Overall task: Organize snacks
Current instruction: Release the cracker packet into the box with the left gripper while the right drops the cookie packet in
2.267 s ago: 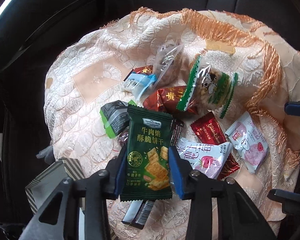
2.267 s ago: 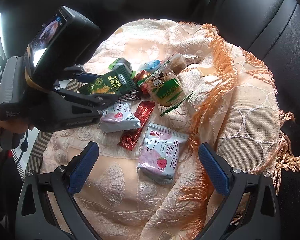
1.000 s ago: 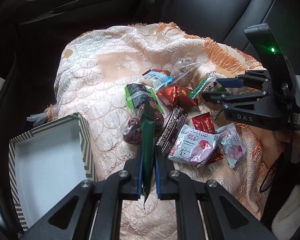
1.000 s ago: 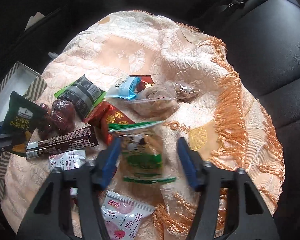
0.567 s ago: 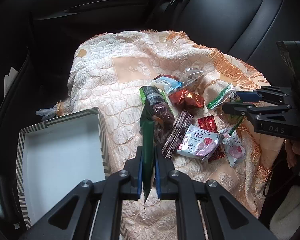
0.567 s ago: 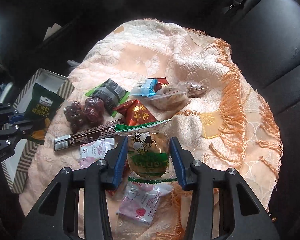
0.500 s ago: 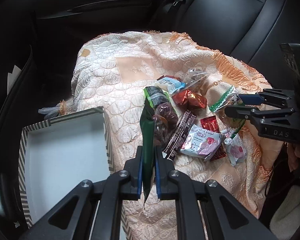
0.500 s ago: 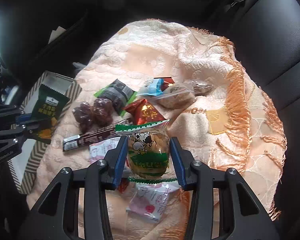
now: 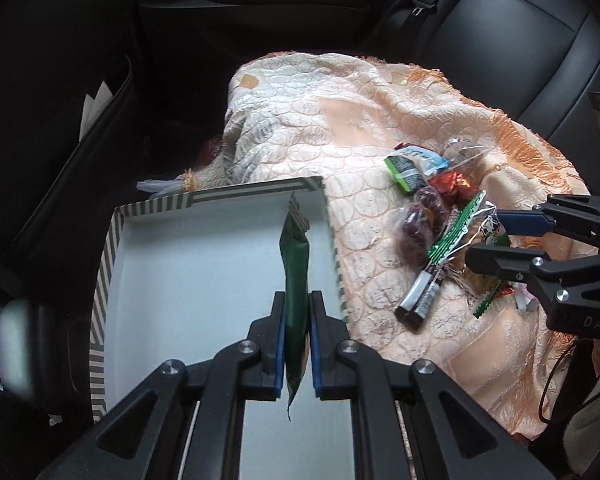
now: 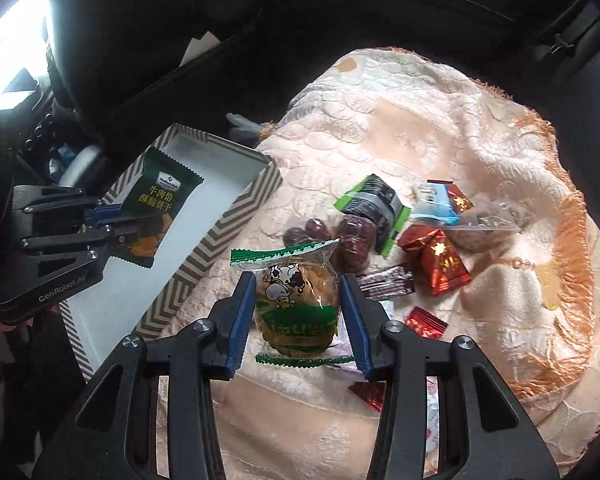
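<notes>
My left gripper (image 9: 296, 344) is shut on a dark green biscuit packet (image 9: 295, 276), held edge-on above the white inside of the striped box (image 9: 204, 280). The right wrist view shows the same packet (image 10: 156, 208) over the box (image 10: 204, 196) in the left gripper (image 10: 108, 220). My right gripper (image 10: 298, 320) is shut on a clear green-edged cow-print pastry packet (image 10: 296, 300), held above the peach cloth (image 10: 400, 128). It shows in the left wrist view (image 9: 496, 236) with the packet (image 9: 456, 232).
Several loose snacks lie on the cloth: red dates (image 10: 348, 236), a grey-green packet (image 10: 372, 204), a red gold-print packet (image 10: 436, 260), a dark bar (image 9: 424, 300). Black car seats and a door surround the cloth. The box sits at the cloth's left edge.
My left gripper has carried the green packet left, from over the cloth to over the box. My right gripper has closed on the cow-print packet and lifted it off the cloth.
</notes>
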`<state>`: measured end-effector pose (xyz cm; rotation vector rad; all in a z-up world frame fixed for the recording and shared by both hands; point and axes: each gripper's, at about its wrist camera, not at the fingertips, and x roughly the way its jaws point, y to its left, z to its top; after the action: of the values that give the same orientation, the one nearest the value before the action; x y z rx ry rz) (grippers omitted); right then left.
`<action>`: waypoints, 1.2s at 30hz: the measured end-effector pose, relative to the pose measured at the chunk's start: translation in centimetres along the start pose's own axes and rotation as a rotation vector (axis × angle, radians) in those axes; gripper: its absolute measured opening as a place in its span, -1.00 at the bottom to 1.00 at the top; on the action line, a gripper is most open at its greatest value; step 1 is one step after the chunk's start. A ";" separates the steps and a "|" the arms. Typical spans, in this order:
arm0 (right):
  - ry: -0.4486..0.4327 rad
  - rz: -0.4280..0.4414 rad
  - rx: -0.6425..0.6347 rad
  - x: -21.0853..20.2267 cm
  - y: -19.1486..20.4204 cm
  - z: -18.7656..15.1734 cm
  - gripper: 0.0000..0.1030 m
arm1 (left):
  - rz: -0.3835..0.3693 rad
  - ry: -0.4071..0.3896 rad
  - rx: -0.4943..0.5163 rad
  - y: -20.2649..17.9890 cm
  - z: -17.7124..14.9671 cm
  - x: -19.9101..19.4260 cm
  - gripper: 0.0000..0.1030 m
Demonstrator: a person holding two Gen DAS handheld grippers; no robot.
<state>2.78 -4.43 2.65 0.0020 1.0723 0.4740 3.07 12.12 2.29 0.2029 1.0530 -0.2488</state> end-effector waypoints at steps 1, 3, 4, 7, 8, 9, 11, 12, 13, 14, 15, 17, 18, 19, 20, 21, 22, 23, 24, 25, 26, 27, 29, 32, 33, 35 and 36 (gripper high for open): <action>0.005 0.014 0.001 0.4 0.5 0.3 -0.18 | 0.012 0.007 -0.009 0.7 -0.1 0.2 -0.78; 0.012 0.038 -0.001 1.1 1.5 1.1 -0.18 | 0.041 0.022 -0.027 2.1 -0.2 0.8 -0.78; 0.012 0.048 -0.003 1.4 2.0 1.5 -0.18 | 0.054 0.028 -0.036 2.8 -0.2 1.1 -0.77; 0.003 0.082 -0.015 2.4 3.6 3.1 -0.18 | 0.096 0.049 -0.076 4.9 0.0 2.2 -0.77; 0.000 0.089 -0.016 2.7 4.0 3.7 -0.18 | 0.103 0.055 -0.086 5.4 0.1 2.6 -0.77; 0.001 0.101 -0.015 3.2 4.5 4.3 -0.18 | 0.113 0.059 -0.098 6.0 0.1 2.9 -0.77; 0.008 0.126 -0.012 4.3 5.2 5.4 -0.18 | 0.130 0.070 -0.127 6.9 0.2 3.7 -0.78; 0.010 0.126 -0.018 4.9 5.6 5.9 -0.18 | 0.131 0.074 -0.138 7.3 0.3 4.1 -0.77; 0.015 0.122 -0.025 5.5 5.9 6.4 -0.18 | 0.131 0.077 -0.149 7.6 0.4 4.4 -0.77; 0.018 0.120 -0.028 6.1 6.3 6.9 -0.18 | 0.132 0.080 -0.157 7.8 0.4 4.8 -0.77; 0.021 0.120 -0.031 6.7 6.5 7.4 -0.18 | 0.134 0.083 -0.162 8.0 0.5 5.1 -0.77; 0.029 0.105 -0.047 7.9 7.1 8.2 -0.18 | 0.140 0.092 -0.174 8.1 0.5 5.8 -0.77; 0.033 0.095 -0.053 8.5 7.4 8.4 -0.18 | 0.142 0.096 -0.180 8.2 0.4 6.1 -0.77; 0.039 0.088 -0.057 9.1 7.5 8.6 -0.18 | 0.143 0.100 -0.190 8.4 0.4 6.4 -0.77; 0.046 0.082 -0.060 9.7 7.7 8.7 -0.18 | 0.145 0.104 -0.195 8.5 0.4 6.7 -0.77; 0.055 0.075 -0.062 10.4 7.8 8.7 -0.18 | 0.148 0.108 -0.195 8.4 0.4 6.9 -0.77; 0.063 0.068 -0.065 10.9 7.9 8.6 -0.19 | 0.151 0.110 -0.196 8.4 0.4 7.1 -0.77; 0.069 0.063 -0.071 11.3 8.1 8.5 -0.19 | 0.156 0.112 -0.192 8.3 0.3 7.3 -0.77; 0.070 0.056 -0.079 11.6 8.3 8.4 -0.19 | 0.163 0.113 -0.190 8.3 0.2 7.4 -0.76; 0.066 0.046 -0.089 11.8 8.5 8.2 -0.18 | 0.176 0.113 -0.194 8.4 0.2 7.5 -0.69; 0.066 0.034 -0.101 12.0 8.6 8.1 -0.18 | 0.192 0.114 -0.194 8.4 0.1 7.6 -0.53; 0.065 0.024 -0.110 12.1 8.8 8.0 -0.17 | 0.209 0.117 -0.195 8.4 0.0 7.7 -0.39; 0.060 0.008 -0.112 12.1 8.9 7.8 -0.15 | 0.223 0.112 -0.212 8.5 -0.3 7.6 0.27; 0.060 0.011 -0.095 12.0 8.6 7.9 -0.14 | 0.217 0.095 -0.234 8.7 -0.8 7.0 0.48; 0.056 0.022 -0.085 11.9 8.5 7.9 -0.14 | 0.209 0.091 -0.240 8.8 -1.0 6.8 0.50; 0.032 0.035 -0.063 11.2 8.1 7.8 -0.14 | 0.217 0.087 -0.242 8.8 -1.2 6.2 0.54; 0.020 0.039 -0.053 10.8 8.0 7.8 -0.14 | 0.224 0.081 -0.238 8.6 -1.2 5.7 0.54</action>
<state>10.58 8.55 -0.77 -0.0287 1.0802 0.5383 7.32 20.09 -2.93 0.1159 1.1203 0.0881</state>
